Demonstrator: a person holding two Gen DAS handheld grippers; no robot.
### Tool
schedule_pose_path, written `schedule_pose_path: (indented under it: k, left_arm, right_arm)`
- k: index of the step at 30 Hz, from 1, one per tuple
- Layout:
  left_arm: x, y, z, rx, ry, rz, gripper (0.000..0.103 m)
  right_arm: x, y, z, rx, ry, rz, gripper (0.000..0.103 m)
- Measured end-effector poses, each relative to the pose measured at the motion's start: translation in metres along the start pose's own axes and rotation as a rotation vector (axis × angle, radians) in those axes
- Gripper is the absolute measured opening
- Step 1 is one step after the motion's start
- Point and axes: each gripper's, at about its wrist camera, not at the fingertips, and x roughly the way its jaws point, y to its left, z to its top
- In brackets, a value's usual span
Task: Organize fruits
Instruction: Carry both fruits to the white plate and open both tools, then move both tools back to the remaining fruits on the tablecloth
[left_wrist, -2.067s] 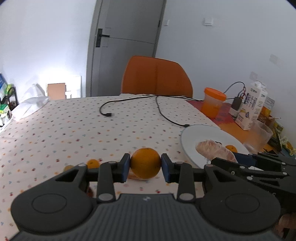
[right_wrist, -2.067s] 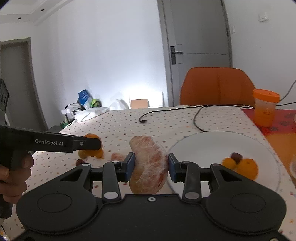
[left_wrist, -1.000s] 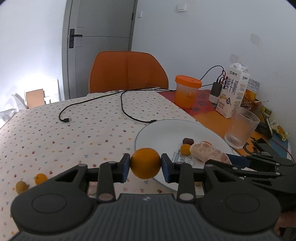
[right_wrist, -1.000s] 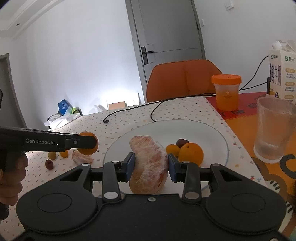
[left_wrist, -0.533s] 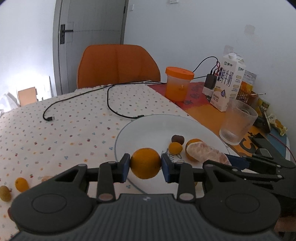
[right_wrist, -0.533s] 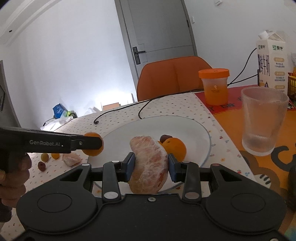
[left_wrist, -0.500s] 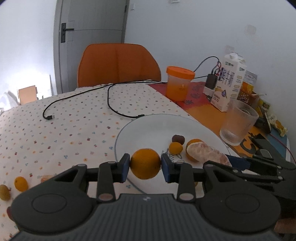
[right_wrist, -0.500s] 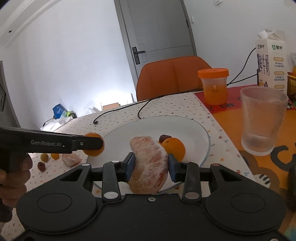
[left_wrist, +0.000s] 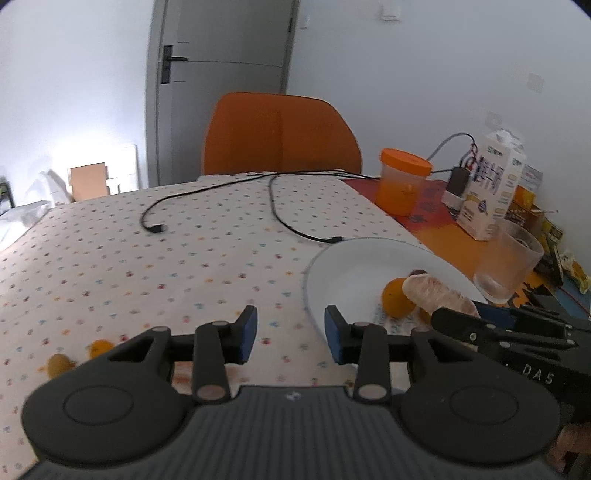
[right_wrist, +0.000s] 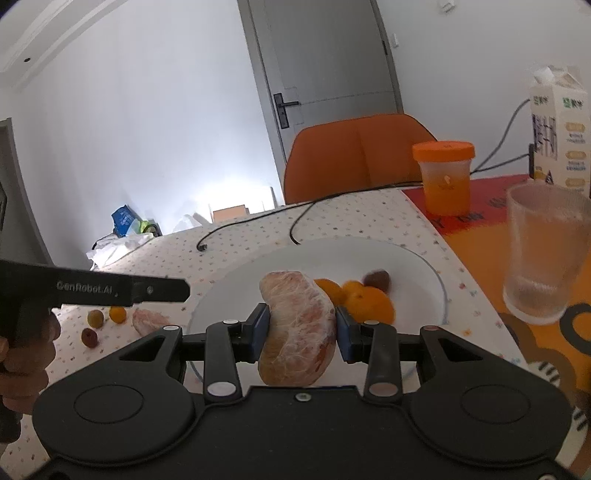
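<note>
My left gripper (left_wrist: 291, 328) is open and empty, just left of the white plate (left_wrist: 343, 269). An orange (left_wrist: 395, 297) lies on the plate beside a dark plum (left_wrist: 417, 272). My right gripper (right_wrist: 301, 328) is shut on a peeled pomelo segment (right_wrist: 297, 325) and holds it over the near edge of the plate (right_wrist: 413, 273), where oranges (right_wrist: 369, 301) and a dark plum (right_wrist: 376, 278) lie. The left gripper (right_wrist: 162, 290) shows at the left of the right wrist view. Loose on the cloth are another pomelo piece (right_wrist: 147, 320) and small fruits (right_wrist: 118, 314).
A glass tumbler (right_wrist: 543, 251), an orange-lidded cup (right_wrist: 445, 177) and a milk carton (right_wrist: 557, 129) stand right of the plate. A black cable (left_wrist: 288, 218) lies across the dotted tablecloth. An orange chair (left_wrist: 280, 134) is at the far edge. Small fruits (left_wrist: 99, 347) lie near left.
My left gripper has opened, let the orange go onto the plate, and drawn back to the left. My right gripper still holds the pomelo segment over the plate.
</note>
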Motion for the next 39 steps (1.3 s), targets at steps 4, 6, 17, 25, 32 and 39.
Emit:
schedule_pose_path:
  k: [4, 6, 17, 25, 32, 39]
  left_arm:
    - [-0.011, 0.015, 0.0, -0.019, -0.011, 0.025, 0.04]
    - [-0.017, 0.023, -0.001, -0.03, -0.015, 0.042, 0.045]
    - [-0.039, 0.061, -0.01, -0.089, -0.035, 0.109, 0.06]
    - [-0.053, 0.08, -0.021, -0.121, -0.052, 0.132, 0.064]
    - [-0.057, 0.095, -0.034, -0.158, -0.039, 0.144, 0.064]
    - [-0.061, 0.108, -0.043, -0.188, -0.033, 0.158, 0.064]
  right_arm:
    - [0.006, 0.012, 0.005, -0.018, 0.001, 0.019, 0.036]
    - [0.009, 0.018, 0.007, -0.017, 0.003, 0.028, 0.037]
    - [0.009, 0.046, 0.006, -0.036, 0.013, 0.044, 0.052]
    - [0.012, 0.068, 0.007, -0.066, 0.023, 0.076, 0.054]
    - [0.018, 0.084, 0.005, -0.089, 0.042, 0.109, 0.054]
    - [0.022, 0.099, 0.005, -0.115, 0.055, 0.136, 0.055]
